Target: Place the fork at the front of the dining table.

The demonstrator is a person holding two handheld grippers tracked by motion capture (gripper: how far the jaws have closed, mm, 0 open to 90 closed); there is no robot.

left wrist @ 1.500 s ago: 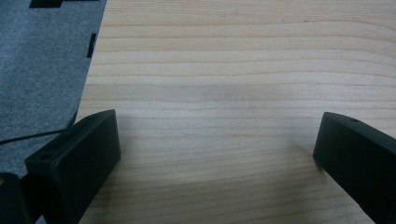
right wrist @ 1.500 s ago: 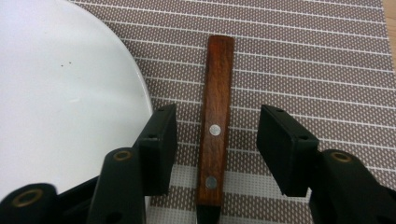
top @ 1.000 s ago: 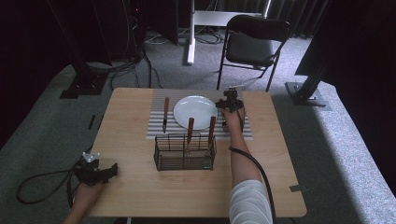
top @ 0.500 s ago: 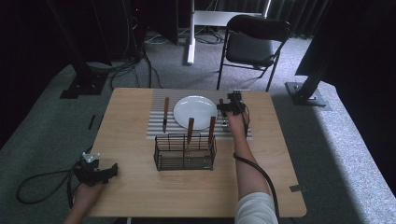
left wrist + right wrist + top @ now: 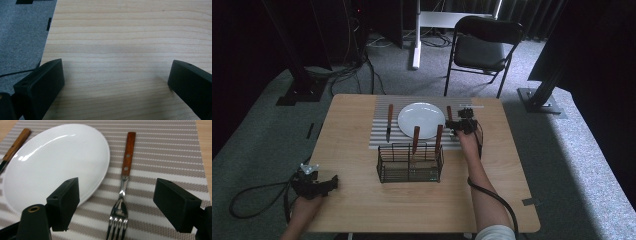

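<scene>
Jaws of the right gripper (image 5: 117, 205) stand wide apart over the striped mat (image 5: 162, 152), clamped on nothing. Between them lies a fork (image 5: 123, 187), flat on the mat, its tines toward the camera and its wooden handle pointing away. No pad touches it. Just left of the fork in this view sits a white plate (image 5: 50, 162), its rim close to the fork's neck but apart from it. At the far left edge another wooden handle shows beside the plate.

From above, the right gripper (image 5: 460, 124) hovers at the plate's (image 5: 421, 120) right side, with the hand and forearm behind it. A knife (image 5: 389, 121) lies on the mat (image 5: 379, 140) left of the plate. In front of the mat stands a wire basket (image 5: 410, 162) with two wooden handles sticking up from it.

Well apart, the left gripper (image 5: 319, 184) rests at the near left corner of the table (image 5: 362, 210). Its jaws are also wide open, with bare wood (image 5: 125, 37) between them.
</scene>
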